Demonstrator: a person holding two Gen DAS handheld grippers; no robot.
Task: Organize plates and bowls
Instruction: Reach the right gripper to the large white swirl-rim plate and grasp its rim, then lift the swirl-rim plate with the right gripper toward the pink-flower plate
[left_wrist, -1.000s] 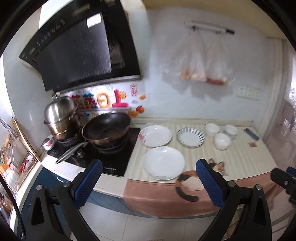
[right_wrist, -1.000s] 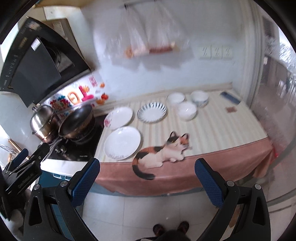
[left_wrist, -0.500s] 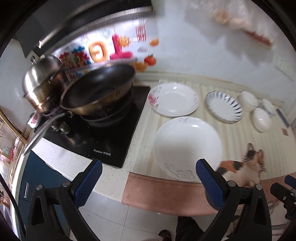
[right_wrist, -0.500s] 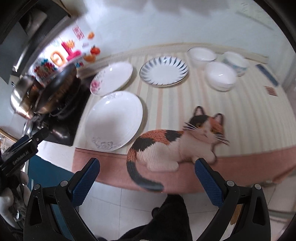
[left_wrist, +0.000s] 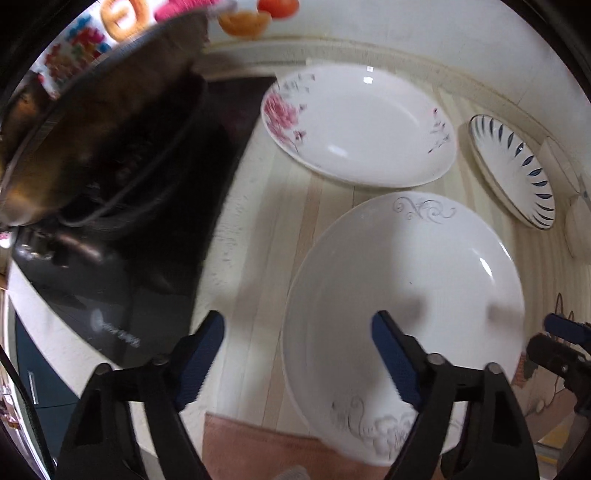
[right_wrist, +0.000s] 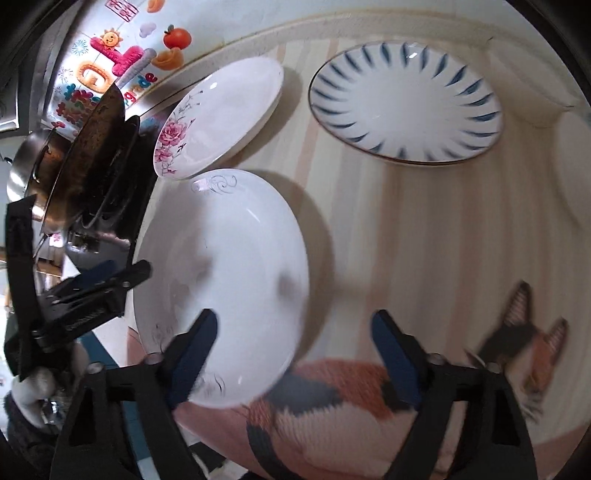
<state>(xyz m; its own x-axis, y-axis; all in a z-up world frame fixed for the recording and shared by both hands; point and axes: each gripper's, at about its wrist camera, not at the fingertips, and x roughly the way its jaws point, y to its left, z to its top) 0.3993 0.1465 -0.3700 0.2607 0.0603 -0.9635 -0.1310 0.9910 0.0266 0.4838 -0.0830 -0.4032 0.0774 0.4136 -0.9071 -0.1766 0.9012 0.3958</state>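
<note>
**Both grippers closed in on the nearest plate; nothing yet held**

Item 1. Left gripper (left_wrist: 297, 345): fingers spread wide, holding nothing. The left rim of the large white plate (left_wrist: 402, 291) lies between them. Against the views of a second ago, it has come from well back of the tabletop (left_wrist: 280, 206) to just above it.

Item 2. Right gripper (right_wrist: 293, 343): fingers equally wide apart, empty, straddling the same plate's right rim. It too has come in from a distance. Judged: a two-sided pickup of this plate is being lined up, and stacking has not begun.

Item 3. Large white plate, grey scroll motif: flat at the front edge of the tabletop, partly over the pink border of the cat-print cloth (right_wrist: 332, 398).

Item 4. Rose-pattern plate (left_wrist: 358, 122): just behind item 3, rims near, apparently not touching.

Item 5. Blue-leaf plate (right_wrist: 406, 99): further back and right, apart from both.

Item 6. Bowls: only a white edge at the far right of the left view; count not legible.

Item 7. Wok (left_wrist: 99, 122) on black hob, left of the plates; not task goods.
</note>
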